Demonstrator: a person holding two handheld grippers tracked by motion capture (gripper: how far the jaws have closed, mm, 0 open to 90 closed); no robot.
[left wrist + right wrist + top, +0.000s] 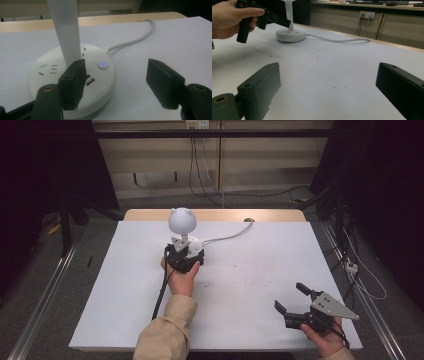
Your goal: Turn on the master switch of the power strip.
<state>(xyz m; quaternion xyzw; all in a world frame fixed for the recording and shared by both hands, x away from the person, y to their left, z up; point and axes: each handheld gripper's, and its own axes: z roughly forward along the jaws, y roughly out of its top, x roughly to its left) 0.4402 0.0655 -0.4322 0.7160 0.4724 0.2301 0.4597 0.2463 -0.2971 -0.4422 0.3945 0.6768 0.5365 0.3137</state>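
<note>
A white desk lamp with a round, eared head [182,220] stands on a round white base [50,75] at the middle back of the table. The base carries sockets, a USB port and a small button [102,64] lit blue. My left gripper [115,72] hovers low over the near side of the base, open. Its left jaw is in front of the lamp's flat white stem [65,30] and its right jaw is off to the side over the table. My right gripper [289,296] rests open near the table's front right corner, with nothing between its jaws.
A white cable [231,237] runs from the base to the back edge of the white table top [250,270]. Small dark specks [317,58] mark the table's middle. Dark stands and floor cables surround the table.
</note>
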